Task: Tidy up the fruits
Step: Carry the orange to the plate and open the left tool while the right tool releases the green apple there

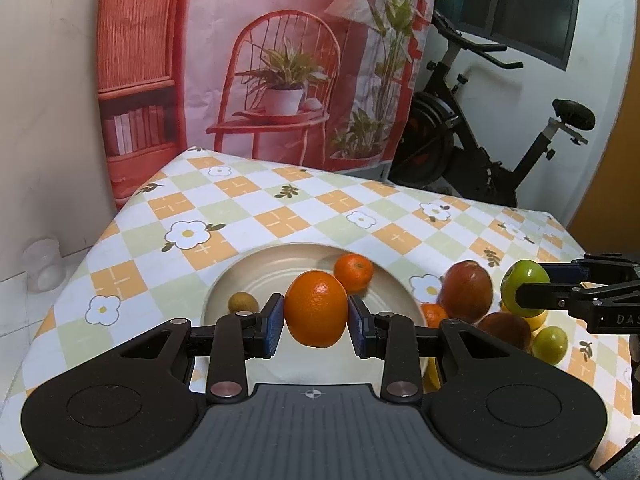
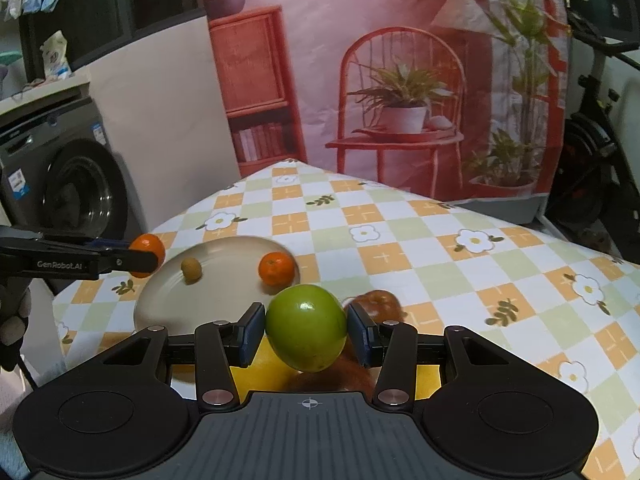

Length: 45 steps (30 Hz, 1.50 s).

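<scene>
A large orange [image 1: 316, 309] is clamped between the blue pads of the left tool [image 1: 316, 322] and held above the near part of the cream plate [image 1: 256, 268]. On that plate a smaller orange [image 1: 353, 273] and a small brownish fruit [image 1: 243, 303] are seen, well apart. A green apple [image 2: 306, 328] is gripped by the right tool [image 2: 306, 330], above the fruit pile [image 1: 492, 312] lying on the checked table [image 1: 280, 208] just beside the plate, toward the table's right edge.

Both tools [image 1: 316, 322] [image 2: 306, 330] clamped, tilted downward.
</scene>
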Tool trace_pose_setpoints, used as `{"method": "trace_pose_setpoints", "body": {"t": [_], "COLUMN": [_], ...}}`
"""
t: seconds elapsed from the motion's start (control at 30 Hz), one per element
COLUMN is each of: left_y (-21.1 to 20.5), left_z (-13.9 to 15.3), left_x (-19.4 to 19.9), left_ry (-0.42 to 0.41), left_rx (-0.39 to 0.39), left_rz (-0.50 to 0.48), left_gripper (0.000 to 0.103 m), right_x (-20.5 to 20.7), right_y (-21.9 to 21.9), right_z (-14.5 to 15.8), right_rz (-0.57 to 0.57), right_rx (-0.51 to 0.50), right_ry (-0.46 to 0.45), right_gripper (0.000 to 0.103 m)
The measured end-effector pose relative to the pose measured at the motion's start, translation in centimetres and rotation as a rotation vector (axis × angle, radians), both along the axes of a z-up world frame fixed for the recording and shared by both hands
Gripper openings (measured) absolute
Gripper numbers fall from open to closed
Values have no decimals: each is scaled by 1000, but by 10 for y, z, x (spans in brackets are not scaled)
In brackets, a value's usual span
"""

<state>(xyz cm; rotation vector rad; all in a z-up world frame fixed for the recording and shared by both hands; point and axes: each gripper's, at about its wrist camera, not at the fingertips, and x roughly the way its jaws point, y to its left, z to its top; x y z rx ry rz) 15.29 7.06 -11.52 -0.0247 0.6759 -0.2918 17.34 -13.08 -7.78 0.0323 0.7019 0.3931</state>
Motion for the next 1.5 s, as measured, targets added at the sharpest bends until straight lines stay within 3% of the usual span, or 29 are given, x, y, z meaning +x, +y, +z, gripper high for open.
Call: {"method": "trace_pose_setpoints", "body": {"t": [0.57,1.13,1.5], "left_y": [24,17,15], "left_z": [-35,-57,-61], "left_x": [35,82,105], "left_ry": [102,123,113], "left_rx": [76,27,-14], "left_rz": [23,22,-20], "left_gripper": [36,36,36], "right_x": [50,108,128], "right_y": [53,98,115], "right_z": [-6,-38,-55], "right_rz": [114,191,232], "right_rx": [-66,-217,-283], "right_ry": [34,169,199], "right_gripper": [42,42,41]}}
